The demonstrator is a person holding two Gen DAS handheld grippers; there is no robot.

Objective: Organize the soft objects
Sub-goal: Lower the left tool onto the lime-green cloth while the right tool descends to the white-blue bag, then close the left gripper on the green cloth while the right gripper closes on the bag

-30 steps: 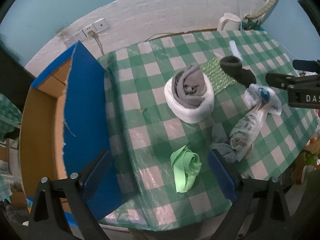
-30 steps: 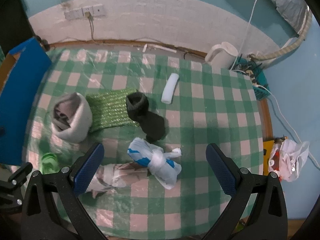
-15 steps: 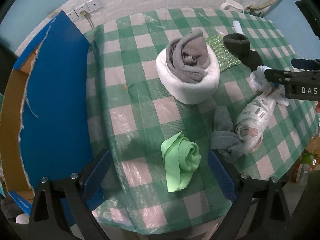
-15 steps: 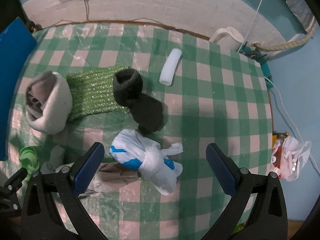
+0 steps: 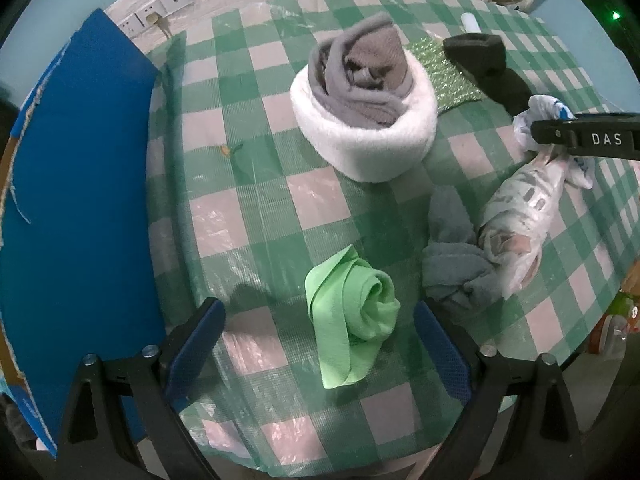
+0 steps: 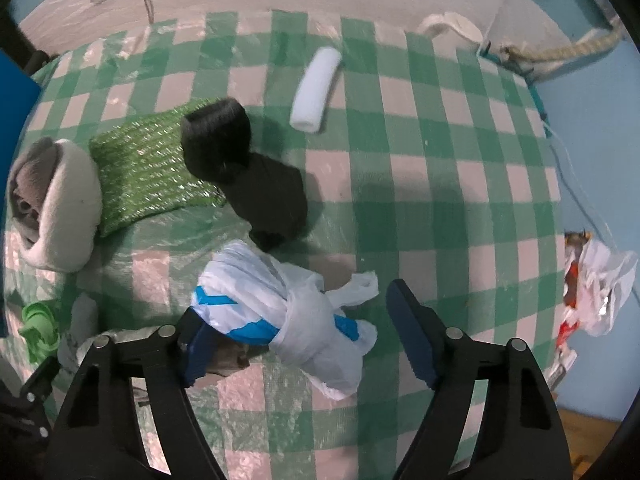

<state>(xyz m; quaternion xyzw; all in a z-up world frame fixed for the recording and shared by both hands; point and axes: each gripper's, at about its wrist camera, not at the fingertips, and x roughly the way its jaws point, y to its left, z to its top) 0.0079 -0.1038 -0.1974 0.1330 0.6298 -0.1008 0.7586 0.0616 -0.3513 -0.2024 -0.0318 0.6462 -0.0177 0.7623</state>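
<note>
Now both tools gape empty, the left gripper (image 5: 318, 336) straddling the green cloth roll (image 5: 352, 316) at the table's near edge, so lower squarely and pinch its thick coil, not the loose tail.

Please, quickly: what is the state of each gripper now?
Left gripper: open, holding nothing, green cloth roll between its jaws.
Right gripper: open, around white plastic bag.

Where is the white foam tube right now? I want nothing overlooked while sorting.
In the right wrist view, the white foam tube lies alone toward the table's far edge, beyond and right of the black sock, untouched by either hand-held gripper.
</note>
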